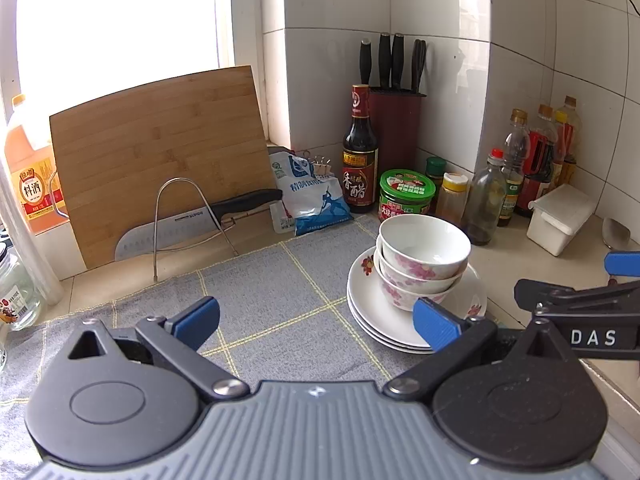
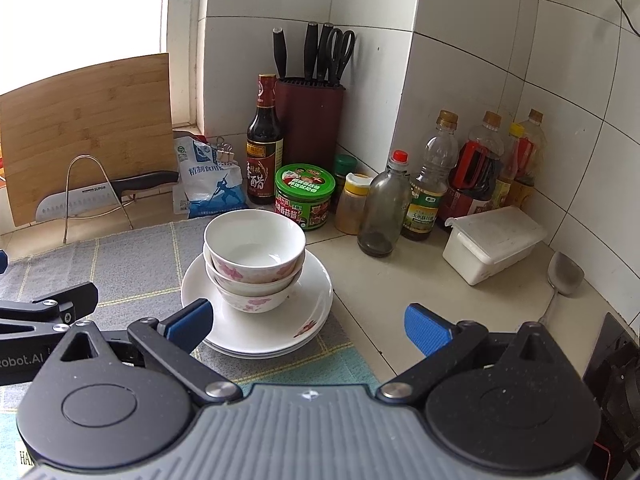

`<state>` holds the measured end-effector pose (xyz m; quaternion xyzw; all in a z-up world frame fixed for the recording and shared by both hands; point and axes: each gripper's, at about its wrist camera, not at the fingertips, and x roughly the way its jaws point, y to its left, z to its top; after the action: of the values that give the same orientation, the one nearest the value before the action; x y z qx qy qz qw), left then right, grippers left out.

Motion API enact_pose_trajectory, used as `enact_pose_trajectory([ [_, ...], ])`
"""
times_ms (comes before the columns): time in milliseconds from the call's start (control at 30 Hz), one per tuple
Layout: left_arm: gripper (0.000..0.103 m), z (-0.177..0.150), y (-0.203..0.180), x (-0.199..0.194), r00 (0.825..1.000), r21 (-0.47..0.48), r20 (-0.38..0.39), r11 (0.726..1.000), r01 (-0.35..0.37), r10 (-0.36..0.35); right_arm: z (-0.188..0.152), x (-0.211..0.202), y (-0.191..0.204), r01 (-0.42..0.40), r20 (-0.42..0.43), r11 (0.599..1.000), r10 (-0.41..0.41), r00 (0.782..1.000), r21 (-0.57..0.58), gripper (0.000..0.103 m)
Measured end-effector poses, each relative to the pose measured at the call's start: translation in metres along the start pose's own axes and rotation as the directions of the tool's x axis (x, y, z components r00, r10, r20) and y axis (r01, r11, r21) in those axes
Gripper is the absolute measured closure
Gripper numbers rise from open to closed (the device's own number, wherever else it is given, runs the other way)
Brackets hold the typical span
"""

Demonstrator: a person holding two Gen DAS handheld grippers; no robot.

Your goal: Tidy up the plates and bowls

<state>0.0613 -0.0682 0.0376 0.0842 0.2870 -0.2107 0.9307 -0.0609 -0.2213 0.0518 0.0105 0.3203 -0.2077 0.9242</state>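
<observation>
Three white bowls with pink flowers [image 1: 422,258] [image 2: 254,256] are nested upright on a stack of white plates [image 1: 370,312] [image 2: 312,300]. The stack rests at the right edge of a grey checked mat [image 1: 264,300] [image 2: 132,264]. My left gripper [image 1: 318,320] is open over the mat, its right fingertip in front of the plates' near rim. My right gripper [image 2: 310,326] is open too, its left fingertip over the plates' near-left rim. Neither holds anything. The right gripper's side shows at the right edge of the left wrist view.
Behind the stack stand a green-lidded jar [image 2: 304,196], a vinegar bottle [image 2: 264,144], a knife block [image 2: 310,120] and several oil and sauce bottles [image 2: 472,176]. A white lidded box [image 2: 492,244] and a metal spoon [image 2: 562,276] lie right. A cutting board [image 1: 160,160] with a knife [image 1: 192,224] leans at left.
</observation>
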Motion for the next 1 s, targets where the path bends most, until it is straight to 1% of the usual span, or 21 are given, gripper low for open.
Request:
enact_pose_trajectory([
  [1000,0.001,0.0,-0.0031,-0.0002,1.0,0.002,-0.004,1.0,-0.01,0.01,0.0016,-0.003,-0.0056,0.006,0.013,1.0,-0.006,1.0,-0.009,0.0],
])
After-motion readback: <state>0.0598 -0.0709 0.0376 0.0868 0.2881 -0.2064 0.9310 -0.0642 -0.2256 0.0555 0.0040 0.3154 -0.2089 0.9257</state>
